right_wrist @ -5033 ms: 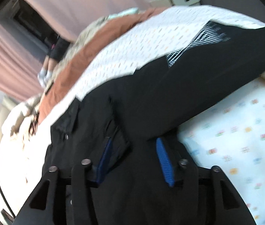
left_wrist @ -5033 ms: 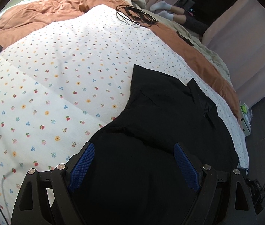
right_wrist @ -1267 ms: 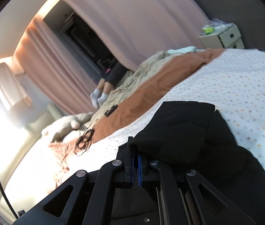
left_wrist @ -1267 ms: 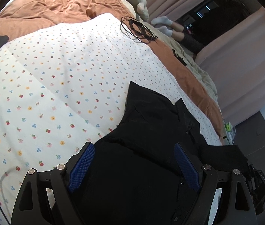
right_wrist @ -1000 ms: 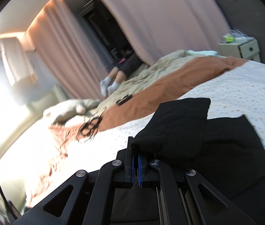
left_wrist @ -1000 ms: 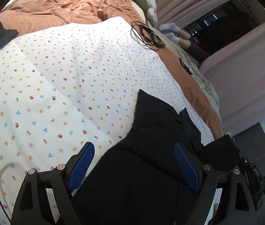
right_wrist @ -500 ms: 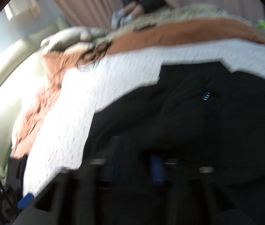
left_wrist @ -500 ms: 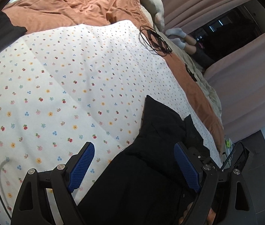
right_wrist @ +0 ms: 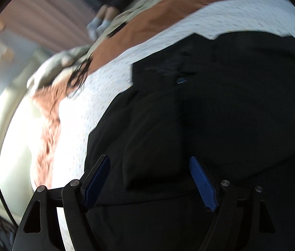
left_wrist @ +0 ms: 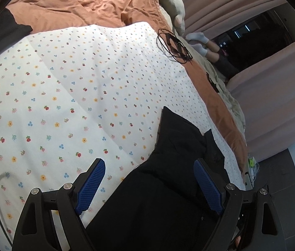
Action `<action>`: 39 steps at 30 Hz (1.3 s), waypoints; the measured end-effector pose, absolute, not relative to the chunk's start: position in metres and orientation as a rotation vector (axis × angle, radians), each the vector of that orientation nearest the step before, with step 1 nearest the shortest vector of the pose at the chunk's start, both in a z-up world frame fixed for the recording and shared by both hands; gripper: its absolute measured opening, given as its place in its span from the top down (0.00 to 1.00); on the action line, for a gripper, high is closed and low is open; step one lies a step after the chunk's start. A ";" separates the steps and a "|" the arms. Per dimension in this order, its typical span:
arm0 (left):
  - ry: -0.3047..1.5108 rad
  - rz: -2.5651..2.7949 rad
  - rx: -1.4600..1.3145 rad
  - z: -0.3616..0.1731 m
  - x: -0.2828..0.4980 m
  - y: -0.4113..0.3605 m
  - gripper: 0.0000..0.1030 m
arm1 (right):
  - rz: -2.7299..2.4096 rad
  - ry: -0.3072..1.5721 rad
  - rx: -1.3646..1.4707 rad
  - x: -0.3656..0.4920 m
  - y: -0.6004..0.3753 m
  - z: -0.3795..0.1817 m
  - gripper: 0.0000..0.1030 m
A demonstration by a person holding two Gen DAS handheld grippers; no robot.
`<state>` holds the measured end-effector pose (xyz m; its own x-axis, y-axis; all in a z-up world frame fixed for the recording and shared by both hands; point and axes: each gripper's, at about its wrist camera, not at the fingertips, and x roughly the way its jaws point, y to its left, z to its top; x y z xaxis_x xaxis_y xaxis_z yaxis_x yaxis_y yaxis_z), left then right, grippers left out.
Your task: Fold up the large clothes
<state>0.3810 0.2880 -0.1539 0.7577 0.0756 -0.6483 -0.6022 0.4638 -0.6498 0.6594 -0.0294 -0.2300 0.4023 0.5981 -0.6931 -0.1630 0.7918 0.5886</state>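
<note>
Folding step: black shirt (right_wrist: pixel 220 108) lies on the floral sheet (left_wrist: pixel 68 96). My right fingers (right_wrist: pixel 202 181) are opening, cloth beneath unpinched; left fingers (left_wrist: pixel 91 183) spread, empty. Next: grasp another edge.

A shirt (left_wrist: pixel 174 188) is spread flat on a dotted sheet (left_wrist: pixel 74 104), near the sheet's right side in the left wrist view. The sheet is laid over a blanket (left_wrist: pixel 88 6), which is seen behind it and along its far right edge. A bundle of cables (left_wrist: pixel 173 46) is placed on the blanket, just past the sheet's far corner. Behind the cables, a pillow (left_wrist: pixel 171 2) is found. A person's socked feet (left_wrist: pixel 198 41) are seen farther back, beside the bed, with curtains (left_wrist: pixel 272 96) behind them. A small cabinet (left_wrist: pixel 250 173) is set on the floor right of the bed.
</note>
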 end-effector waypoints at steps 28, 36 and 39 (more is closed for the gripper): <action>0.586 0.473 -1.020 -0.153 0.373 0.298 0.15 | 0.900 0.998 0.389 0.626 0.067 -0.208 0.45; 0.610 0.444 -0.967 -0.143 0.379 0.282 0.15 | 0.754 0.958 0.397 0.625 0.005 -0.187 0.45; 0.614 0.435 -0.937 -0.136 0.380 0.274 0.15 | 0.699 0.940 0.402 0.615 -0.029 -0.180 0.43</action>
